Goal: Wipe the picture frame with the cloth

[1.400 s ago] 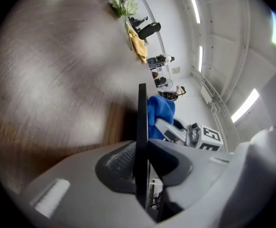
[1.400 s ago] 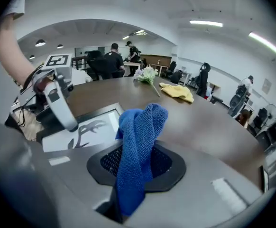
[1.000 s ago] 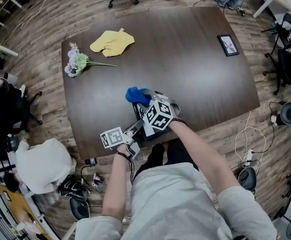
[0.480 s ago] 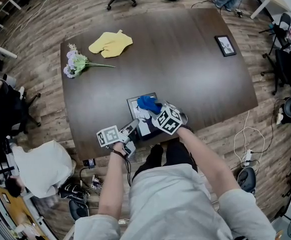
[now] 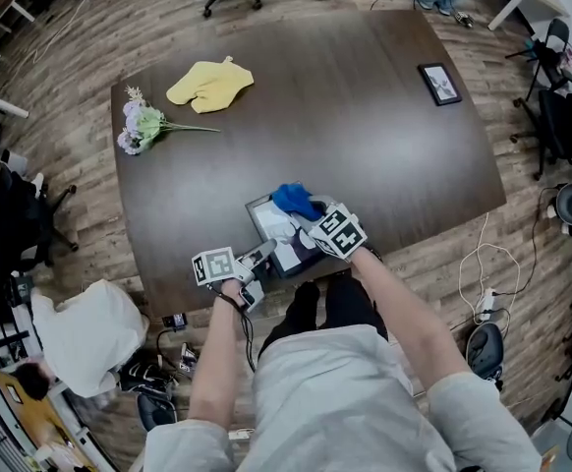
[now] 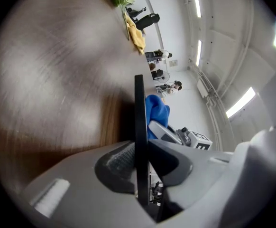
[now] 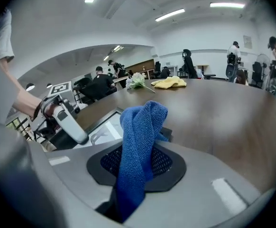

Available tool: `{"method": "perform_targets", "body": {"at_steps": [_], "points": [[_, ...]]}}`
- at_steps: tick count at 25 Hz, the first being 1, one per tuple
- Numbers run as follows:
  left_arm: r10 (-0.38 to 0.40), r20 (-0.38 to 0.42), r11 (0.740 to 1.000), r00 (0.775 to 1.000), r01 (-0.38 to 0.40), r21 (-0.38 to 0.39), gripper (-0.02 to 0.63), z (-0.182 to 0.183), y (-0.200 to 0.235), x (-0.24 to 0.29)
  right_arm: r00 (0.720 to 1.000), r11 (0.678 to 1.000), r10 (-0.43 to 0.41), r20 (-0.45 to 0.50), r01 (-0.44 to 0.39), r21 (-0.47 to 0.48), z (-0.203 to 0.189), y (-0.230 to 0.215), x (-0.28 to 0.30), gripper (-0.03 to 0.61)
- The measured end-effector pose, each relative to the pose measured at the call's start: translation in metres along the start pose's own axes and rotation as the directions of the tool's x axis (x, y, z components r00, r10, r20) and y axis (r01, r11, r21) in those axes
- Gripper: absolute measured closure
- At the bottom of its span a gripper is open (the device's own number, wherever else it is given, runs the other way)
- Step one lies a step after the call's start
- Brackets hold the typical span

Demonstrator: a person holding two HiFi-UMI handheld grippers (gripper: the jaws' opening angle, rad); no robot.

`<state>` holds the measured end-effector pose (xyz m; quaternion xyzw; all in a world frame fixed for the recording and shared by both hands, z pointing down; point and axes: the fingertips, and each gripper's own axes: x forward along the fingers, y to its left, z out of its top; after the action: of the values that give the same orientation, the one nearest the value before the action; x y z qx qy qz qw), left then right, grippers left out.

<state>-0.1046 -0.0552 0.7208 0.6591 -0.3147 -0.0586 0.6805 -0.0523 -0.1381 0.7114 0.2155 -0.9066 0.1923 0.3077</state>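
Two grips are set. Your left gripper (image 5: 263,255) has its jaws closed on the near-left edge of the picture frame (image 5: 278,232), with the thin black rim pinched between the pads. Your right gripper (image 5: 314,220) is clamped on the blue cloth (image 5: 294,201), which stands up out of the jaws in a bunched fold.

Position: the frame sits glass-up at the near edge of the table (image 5: 365,146), directly in front of you. The cloth wad is over the frame's far-right corner. No view confirms that it touches the glass.

Step, as judged: wiping is in hand, at the start of a stroke. The next move calls for lowering the wad until only fabric meets the glass. Then draw it across toward the near left while your left gripper holds the frame steady. Let the cloth lead so the hard jaw tips stay off the glass.

Edges: the table's near edge is just beside the frame, and your left gripper reaches in over it. A pull toward you could slide the frame off. A leftward stroke ends at your left gripper, so stop short of it.

Room: the tabletop is bare far of the frame and to both sides. The flowers (image 5: 141,124) and yellow cloth (image 5: 210,84) at the far left are well apart from the work, as is the small second frame (image 5: 438,83) at the far right.
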Motion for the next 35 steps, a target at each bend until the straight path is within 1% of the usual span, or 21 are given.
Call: {"method": "perform_targets", "body": {"at_steps": [3, 6, 7, 9, 11, 14, 15, 16, 18, 20, 21, 23, 25, 27, 29, 30, 31, 32, 33, 35], "points": [[-0.019, -0.015, 1.0, 1.0, 0.019, 0.001, 0.48, -0.004, -0.003, 0.009, 0.999, 0.999, 0.02, 0.033, -0.021, 0.05, 0.001, 0.0, -0.002, 0.497], [-0.029, -0.038, 0.999, 0.999, 0.03, 0.027, 0.486, -0.005, -0.013, 0.025, 0.998, 0.997, 0.032, 0.052, -0.035, 0.073, 0.003, 0.0, -0.003, 0.497], [-0.025, -0.042, 0.999, 0.999, 0.026, 0.032, 0.541, -0.006, -0.014, 0.027, 0.998, 0.997, 0.035, 0.047, -0.038, 0.067, 0.002, 0.0, -0.004, 0.497], [-0.029, -0.038, 0.999, 0.999, 0.03, 0.023, 0.546, -0.006, -0.015, 0.027, 0.999, 0.999, 0.044, 0.029, -0.045, 0.024, 0.003, 0.001, -0.006, 0.497], [-0.042, -0.029, 0.999, 0.999, 0.043, 0.022, 0.551, -0.006, -0.018, 0.023, 0.999, 0.999, 0.034, 0.038, -0.033, -0.042, 0.015, 0.002, -0.009, 0.497], [-0.039, -0.036, 0.997, 0.999, 0.042, 0.072, 0.551, -0.004, -0.026, 0.02, 0.995, 0.992, -0.013, 0.097, 0.025, -0.122, 0.05, -0.001, -0.014, 0.497], [-0.034, -0.042, 0.995, 0.999, 0.038, 0.096, 0.551, -0.003, -0.03, 0.02, 0.995, 0.986, -0.017, 0.101, 0.033, -0.162, 0.06, 0.003, -0.012, 0.497], [-0.031, -0.046, 0.992, 0.998, 0.036, 0.121, 0.551, -0.001, -0.034, 0.019, 0.995, 0.977, -0.014, 0.095, 0.034, -0.211, 0.068, 0.008, -0.008, 0.497], [-0.034, -0.043, 0.986, 0.999, 0.041, 0.159, 0.551, 0.003, -0.043, 0.019, 0.997, 0.948, -0.006, 0.075, 0.03, -0.317, 0.082, 0.022, -0.002, 0.497], [-0.046, -0.019, 0.984, 0.999, 0.048, 0.173, 0.551, 0.01, -0.052, 0.017, 0.998, 0.916, 0.017, 0.068, 0.012, -0.401, 0.095, 0.04, 0.0, 0.497], [-0.05, -0.006, 0.983, 0.999, 0.05, 0.177, 0.551, 0.014, -0.055, 0.015, 0.997, 0.899, 0.042, 0.063, -0.011, -0.437, 0.099, 0.052, 0.001, 0.497], [-0.052, 0.011, 0.981, 0.999, 0.049, 0.188, 0.551, 0.02, -0.06, 0.011, 0.994, 0.856, 0.103, 0.032, -0.073, -0.512, 0.101, 0.076, 0.0, 0.497], [-0.049, 0.03, 0.98, 0.998, 0.042, 0.197, 0.549, 0.023, -0.06, 0.007, 0.987, 0.813, 0.158, -0.015, -0.139, -0.566, 0.094, 0.096, -0.002, 0.497], [-0.047, 0.053, 0.977, 0.997, 0.035, 0.208, 0.551, 0.025, -0.058, 0.001, 0.978, 0.776, 0.199, -0.069, -0.2, -0.598, 0.088, 0.106, -0.006, 0.497], [-0.051, 0.069, 0.975, 0.996, 0.034, 0.222, 0.551, 0.025, -0.059, -0.007, 0.969, 0.734, 0.213, -0.129, -0.246, -0.633, 0.081, 0.107, -0.011, 0.497], [-0.056, 0.079, 0.974, 0.995, 0.037, 0.225, 0.551, 0.026, -0.06, -0.01, 0.966, 0.715, 0.206, -0.154, -0.256, -0.65, 0.078, 0.104, -0.013, 0.497], [-0.064, 0.091, 0.974, 0.994, 0.042, 0.224, 0.551, 0.027, -0.061, -0.013, 0.967, 0.704, 0.193, -0.167, -0.255, -0.663, 0.075, 0.1, -0.015, 0.497], [-0.073, 0.104, 0.974, 0.992, 0.048, 0.223, 0.551, 0.029, -0.063, -0.015, 0.97, 0.703, 0.175, -0.167, -0.242, -0.669, 0.073, 0.093, -0.016, 0.497], [-0.081, 0.114, 0.973, 0.99, 0.053, 0.225, 0.551, 0.031, -0.065, -0.017, 0.976, 0.711, 0.152, -0.158, -0.219, -0.668, 0.073, 0.085, -0.018, 0.497], [-0.088, 0.119, 0.968, 0.989, 0.057, 0.243, 0.551, 0.035, -0.071, -0.019, 0.988, 0.744, 0.096, -0.12, -0.152, -0.651, 0.076, 0.066, -0.021, 0.497]]}}
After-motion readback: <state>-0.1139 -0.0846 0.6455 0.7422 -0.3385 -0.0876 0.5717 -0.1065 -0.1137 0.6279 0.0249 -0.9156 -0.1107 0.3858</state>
